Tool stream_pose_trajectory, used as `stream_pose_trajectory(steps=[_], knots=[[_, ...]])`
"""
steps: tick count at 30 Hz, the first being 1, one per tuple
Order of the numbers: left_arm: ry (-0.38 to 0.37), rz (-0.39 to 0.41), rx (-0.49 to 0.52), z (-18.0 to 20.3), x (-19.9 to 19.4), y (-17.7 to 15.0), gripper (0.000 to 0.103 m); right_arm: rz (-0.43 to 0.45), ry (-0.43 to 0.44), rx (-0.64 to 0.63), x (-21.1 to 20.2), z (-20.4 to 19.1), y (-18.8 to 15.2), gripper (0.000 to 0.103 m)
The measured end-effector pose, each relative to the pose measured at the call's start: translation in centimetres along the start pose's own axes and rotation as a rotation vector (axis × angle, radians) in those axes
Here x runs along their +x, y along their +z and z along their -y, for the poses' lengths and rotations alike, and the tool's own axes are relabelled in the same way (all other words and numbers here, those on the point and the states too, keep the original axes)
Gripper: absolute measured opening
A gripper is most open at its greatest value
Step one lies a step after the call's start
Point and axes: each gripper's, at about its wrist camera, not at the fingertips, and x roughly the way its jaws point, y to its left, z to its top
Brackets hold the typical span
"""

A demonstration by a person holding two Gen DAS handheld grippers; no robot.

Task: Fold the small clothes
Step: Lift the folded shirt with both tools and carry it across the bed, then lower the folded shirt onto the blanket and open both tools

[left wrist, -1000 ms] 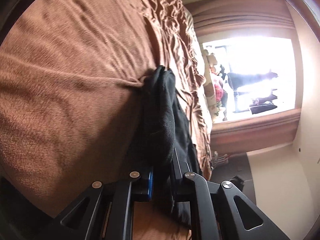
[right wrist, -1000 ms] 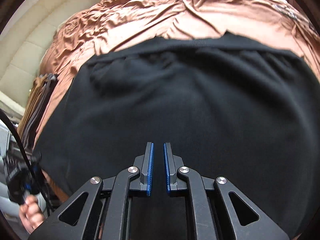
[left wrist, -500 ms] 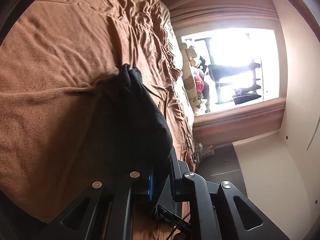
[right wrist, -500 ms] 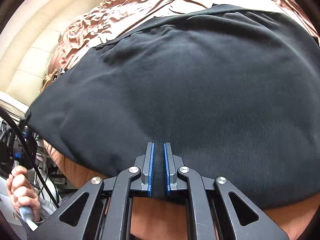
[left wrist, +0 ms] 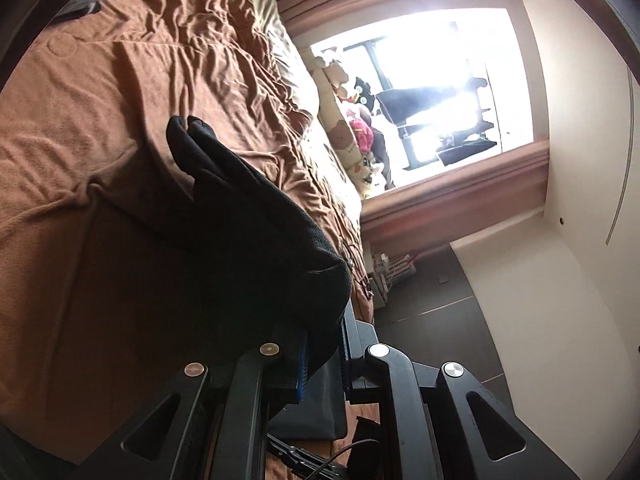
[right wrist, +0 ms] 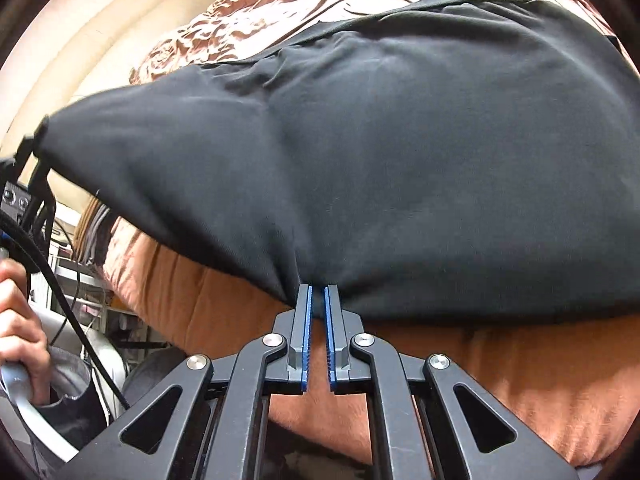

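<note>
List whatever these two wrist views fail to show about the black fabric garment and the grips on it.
- Black fabric garment, right wrist view: its kind is unclear; the right edge cuts it off.
- Right gripper: shut on the near hem, but the fabric hides the pad tips.
- Left gripper, left wrist view: bunched cloth covers its pads, hiding how much is pinched.
- Brown bedspread: what lies beneath the raised cloth is in deep shadow.
</note>
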Motion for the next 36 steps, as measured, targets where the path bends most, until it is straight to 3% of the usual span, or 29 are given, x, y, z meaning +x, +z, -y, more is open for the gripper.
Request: stream_pose_trajectory(steps=[10, 16, 18, 20, 22, 23, 36], knots=[[-0.048, -0.080, 0.096, 5.5, 3.9, -0.5, 0.013, 0.188, 0.009, 0.074, -9.9, 3.6, -0.1, 0.003], [-0.055, -0.125, 0.127, 7.7, 6.2, -1.5, 0.013, 0.258, 0.031, 0.090, -14.0, 5.7, -2.0, 0.008], [-0.057, -0.139, 0.142, 8.5, 7.1, -1.8, 0.013, 0.276, 0.063, 0.104, -15.3, 6.2, -2.7, 0.013], [-0.061, -0.159, 0.156, 9.2, 8.0, -2.3, 0.013, 0.300, 0.051, 0.108, -16.6, 7.0, -3.2, 0.033], [-0.067, -0.179, 0.162, 9.8, 9.1, -2.7, 0.013, 0.335, 0.036, 0.117, -18.0, 7.9, -3.9, 0.047], [-0.067, -0.188, 0.165, 10.0, 9.7, -2.8, 0.013, 0.354, 0.033, 0.123, -18.7, 8.3, -4.2, 0.049], [-0.060, -0.323, 0.189, 11.5, 16.6, -7.0, 0.013, 0.385, -0.007, 0.256, -21.2, 13.3, -8.1, 0.049]])
